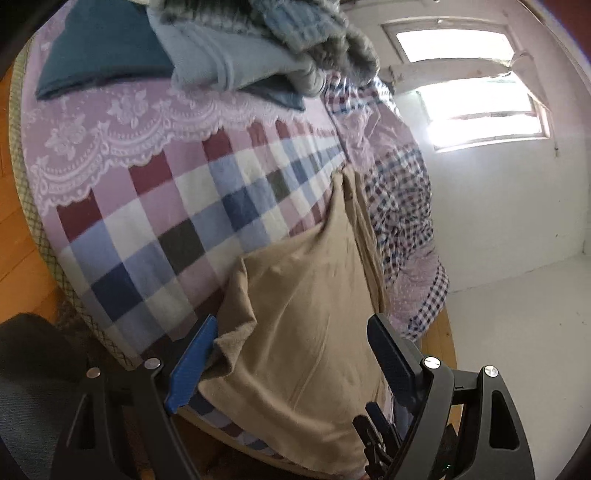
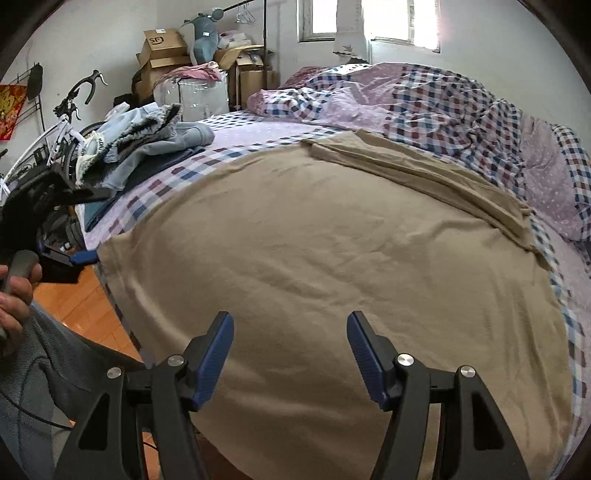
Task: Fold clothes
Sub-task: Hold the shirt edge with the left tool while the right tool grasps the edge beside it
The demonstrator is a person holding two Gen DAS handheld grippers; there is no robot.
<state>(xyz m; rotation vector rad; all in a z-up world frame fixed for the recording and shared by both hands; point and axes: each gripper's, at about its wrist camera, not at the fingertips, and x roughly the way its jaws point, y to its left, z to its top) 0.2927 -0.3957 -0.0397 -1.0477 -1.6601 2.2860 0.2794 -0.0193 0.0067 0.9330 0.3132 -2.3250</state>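
In the middle of the right wrist view, a tan shirt [image 2: 332,258] lies spread on the bed [image 2: 258,129], one side strip folded in. Both the left hand-held gripper [image 1: 291,363] and right hand-held gripper [image 2: 291,354] are wide, holding nothing. A clothes pile [image 2: 147,147] sits at the left.

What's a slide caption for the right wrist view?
Open right gripper hovers over tan garment spread flat on the checked bed.

You are working in a bedroom of a home. A bed [image 2: 258,129] with a checked sheet and a rumpled plaid duvet [image 2: 443,110] fills most of the room, with a pile of clothes [image 2: 155,136] at its edge. Behind it you see stacked cardboard boxes [image 2: 162,55], a bicycle [image 2: 70,110], a plush toy [image 2: 205,37], bare hangers [image 2: 246,14], wooden flooring [image 2: 70,306] and bright windows [image 2: 399,22].
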